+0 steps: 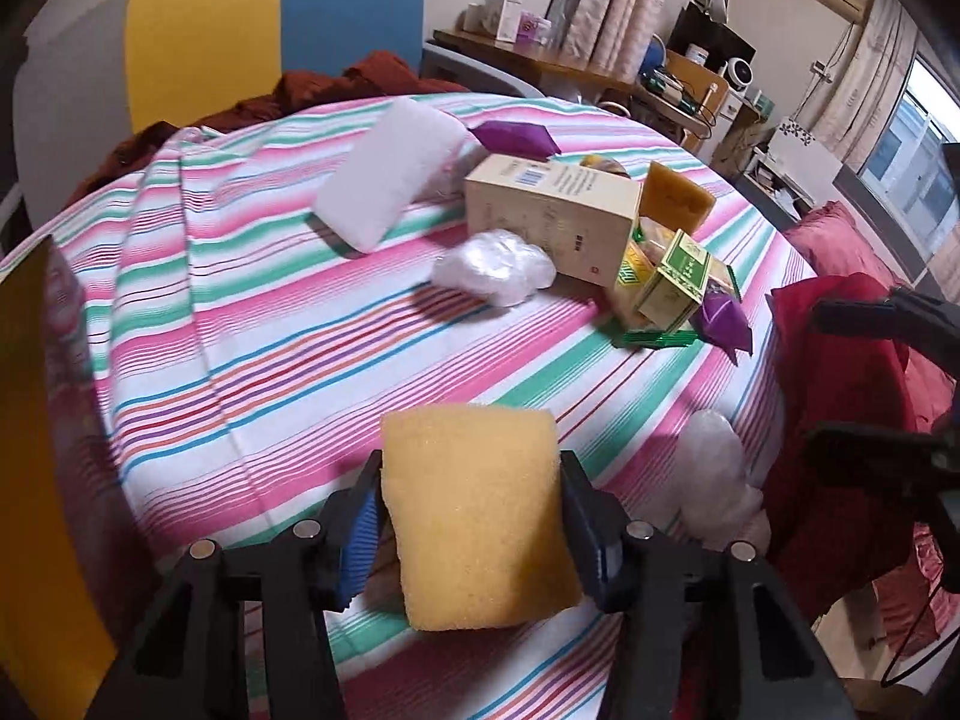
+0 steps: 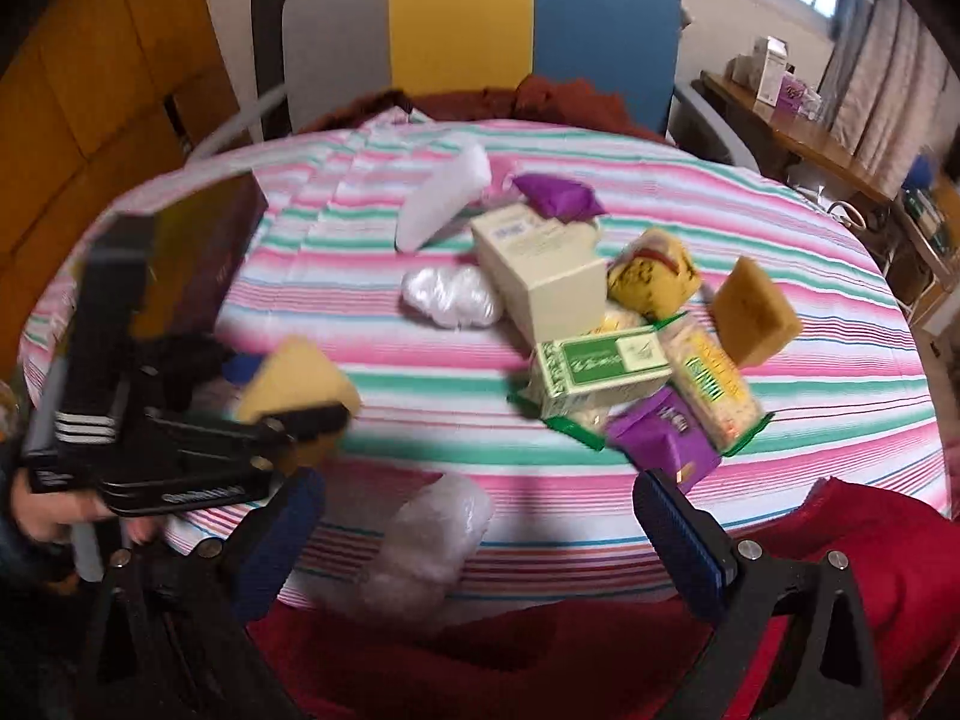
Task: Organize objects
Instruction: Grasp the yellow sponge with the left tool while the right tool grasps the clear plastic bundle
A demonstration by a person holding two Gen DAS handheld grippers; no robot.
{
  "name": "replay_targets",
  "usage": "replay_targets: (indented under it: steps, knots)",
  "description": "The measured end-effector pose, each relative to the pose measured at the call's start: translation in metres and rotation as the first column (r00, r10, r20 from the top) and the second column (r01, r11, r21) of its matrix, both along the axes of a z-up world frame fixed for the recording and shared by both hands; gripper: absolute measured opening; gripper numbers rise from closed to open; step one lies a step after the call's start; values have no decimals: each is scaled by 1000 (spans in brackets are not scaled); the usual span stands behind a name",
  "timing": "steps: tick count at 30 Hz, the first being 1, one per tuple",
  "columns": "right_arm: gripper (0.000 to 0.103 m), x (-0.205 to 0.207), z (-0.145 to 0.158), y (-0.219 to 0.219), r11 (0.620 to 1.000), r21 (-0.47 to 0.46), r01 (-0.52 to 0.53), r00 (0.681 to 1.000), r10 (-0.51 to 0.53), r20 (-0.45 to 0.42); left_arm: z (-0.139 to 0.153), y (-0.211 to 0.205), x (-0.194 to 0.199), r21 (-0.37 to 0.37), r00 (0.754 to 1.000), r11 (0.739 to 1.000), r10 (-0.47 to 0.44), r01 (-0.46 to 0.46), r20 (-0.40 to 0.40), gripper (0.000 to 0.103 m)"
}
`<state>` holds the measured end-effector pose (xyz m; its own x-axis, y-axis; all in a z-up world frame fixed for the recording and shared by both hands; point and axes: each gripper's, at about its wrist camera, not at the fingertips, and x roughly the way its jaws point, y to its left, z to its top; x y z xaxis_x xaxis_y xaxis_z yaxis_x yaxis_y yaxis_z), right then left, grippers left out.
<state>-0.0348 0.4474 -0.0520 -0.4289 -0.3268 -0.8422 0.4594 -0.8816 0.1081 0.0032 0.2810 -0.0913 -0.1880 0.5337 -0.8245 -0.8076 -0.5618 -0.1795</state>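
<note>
The left gripper [image 1: 471, 516] is clamped on a yellow sponge [image 1: 480, 516], its two blue-padded fingers pressing the sponge's opposite sides so the soft block hangs clear above the striped tablecloth [image 1: 270, 330] near the table's front edge. Gripping it across the narrow width probably keeps it from folding while it is carried. In the right wrist view the same sponge [image 2: 297, 378] shows toward the table's left edge, close to a dark box [image 2: 204, 252] that may be where sorted things go, though this cannot be confirmed.

The right gripper [image 2: 480, 516] stands with its fingers wide apart and nothing between them, low over the front edge above a crumpled clear plastic bag [image 2: 432, 534], which looks like its likely next pick.

The remaining items sit heaped right of the table's centre: a cream carton [image 2: 540, 276], a green tea box [image 2: 600, 366], a second sponge [image 2: 756, 312] leaning upright, purple packets [image 2: 660, 438], a white foam block [image 2: 444, 192] and a white plastic wad [image 2: 450, 297]. Most of the sorting appears undone.
</note>
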Motion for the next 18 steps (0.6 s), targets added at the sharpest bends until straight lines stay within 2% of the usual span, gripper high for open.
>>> replay_targets:
  steps: [3,5,7,8,9,12,15,16,18]
  knots:
    - [103,-5,-7,1,1000,-6,10,998,-10,66,14,-5,8,53,999,999,17,-15,-39,54]
    - [101,-5,-16,-6,999,35,-9,993,5,118,27,-8,13,90,997,995,38,-31,-74,54]
    - [83,-2,-24,-16,996,76,-37,990,26,139,37,-13,15,110,994,993,50,-39,-97,55]
    - [78,-4,-28,-18,995,89,-38,988,24,152,40,-15,15,115,993,992,58,-46,-105,55]
    - [75,-6,-33,-20,994,98,-38,985,21,172,45,-18,15,123,991,991,65,-51,-114,55]
    - [73,-9,-48,-28,987,151,-46,976,12,217,59,-27,17,139,983,987,99,-78,-153,55]
    - [67,-10,-51,-35,982,169,-78,971,37,236,74,-42,14,165,974,979,147,-118,-174,55]
    - [58,-10,-55,-37,980,180,-87,967,40,250,80,-49,12,170,966,975,175,-143,-189,55]
    - [45,-9,-62,-43,972,205,-113,962,56,266,87,-60,9,179,960,969,206,-172,-192,55]
